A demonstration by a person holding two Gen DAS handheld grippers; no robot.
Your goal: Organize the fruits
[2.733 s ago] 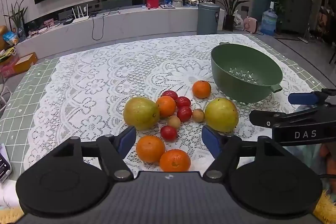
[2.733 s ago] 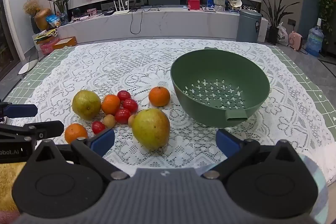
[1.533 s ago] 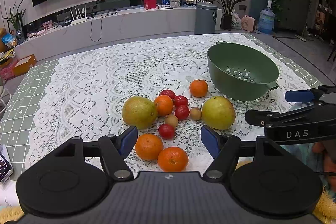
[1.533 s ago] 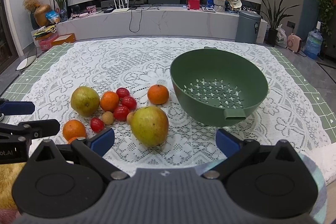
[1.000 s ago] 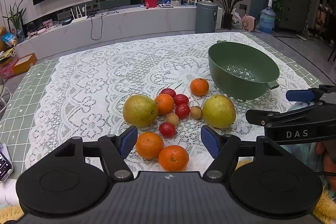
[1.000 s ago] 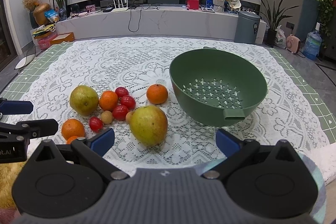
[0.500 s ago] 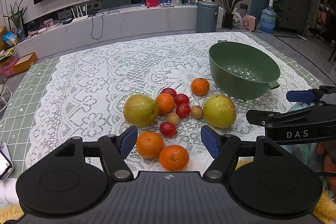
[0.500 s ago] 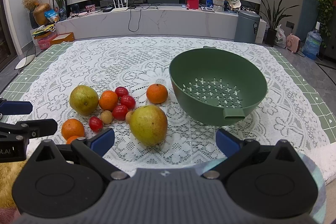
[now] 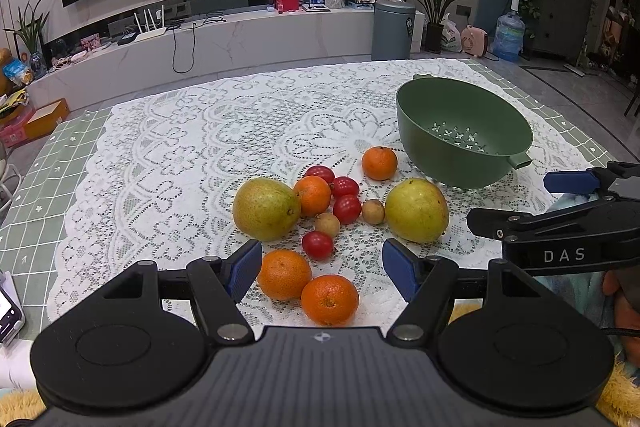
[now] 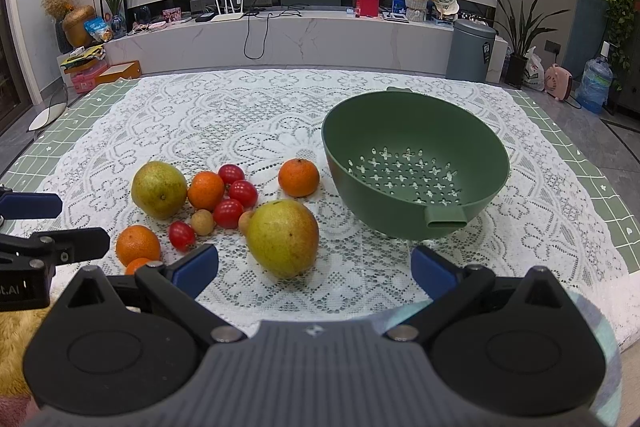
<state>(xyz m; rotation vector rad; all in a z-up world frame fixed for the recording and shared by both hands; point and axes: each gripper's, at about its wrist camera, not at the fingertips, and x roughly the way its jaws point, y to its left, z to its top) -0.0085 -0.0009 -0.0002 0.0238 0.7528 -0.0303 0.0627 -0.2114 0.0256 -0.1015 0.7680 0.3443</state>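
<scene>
A heap of fruit lies on the lace cloth: two yellow-green pears [image 9: 266,207] [image 10: 282,237], several oranges [image 9: 329,299] [image 10: 298,177], several red cherry tomatoes [image 9: 346,208] [image 10: 228,213] and small brown fruits [image 9: 373,211]. An empty green colander [image 9: 462,131] [image 10: 414,157] stands to the right of them. My left gripper [image 9: 320,269] is open near the table's front edge, with two oranges in front of its blue pads, untouched. My right gripper [image 10: 314,269] is open too, just short of the nearer pear. Each view shows the other gripper at its side.
A lace cloth [image 10: 240,115] covers a green checked tablecloth [image 9: 36,187]. A phone [image 9: 8,311] lies at the far left front edge. Beyond the table are a TV wall, a low counter, a grey bin [image 10: 472,49] and plants.
Almost nothing differs; both views drifted only slightly over the earlier frames. The fruit and colander lie where they were, and both grippers stay open.
</scene>
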